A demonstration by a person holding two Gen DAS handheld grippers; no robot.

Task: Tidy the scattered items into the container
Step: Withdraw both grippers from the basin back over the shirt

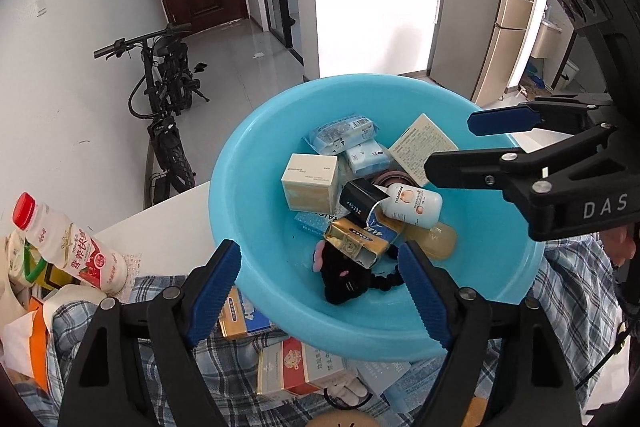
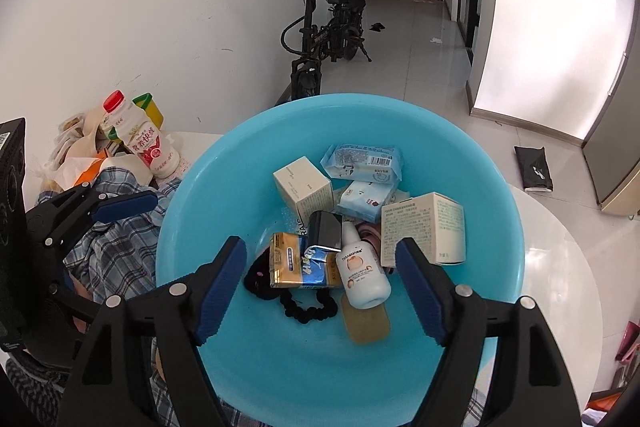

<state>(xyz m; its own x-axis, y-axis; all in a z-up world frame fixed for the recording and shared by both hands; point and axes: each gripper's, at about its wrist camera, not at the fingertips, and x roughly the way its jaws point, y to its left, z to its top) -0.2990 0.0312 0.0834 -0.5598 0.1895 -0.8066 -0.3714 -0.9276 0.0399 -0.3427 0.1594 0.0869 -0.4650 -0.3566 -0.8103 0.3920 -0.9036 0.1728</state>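
A blue plastic basin (image 1: 256,131) (image 2: 472,155) sits on a white table and holds several items: cream boxes (image 1: 310,185) (image 2: 424,229), tissue packs (image 2: 362,159), a small white lotion bottle (image 1: 414,205) (image 2: 362,277), a gold-and-blue carton (image 1: 356,241) (image 2: 300,259), a black plush toy (image 1: 344,279) and a black hair tie (image 2: 308,307). My left gripper (image 1: 320,291) is open and empty over the basin's near rim. My right gripper (image 2: 320,291) is open and empty above the basin; it also shows at the right of the left wrist view (image 1: 452,143).
A red-capped milk drink bottle (image 1: 68,247) (image 2: 140,143) lies on bags at the left. A plaid cloth (image 2: 116,247) and several boxes (image 1: 296,367) lie by the basin's near side. A black bicycle (image 1: 164,99) stands on the floor behind the table.
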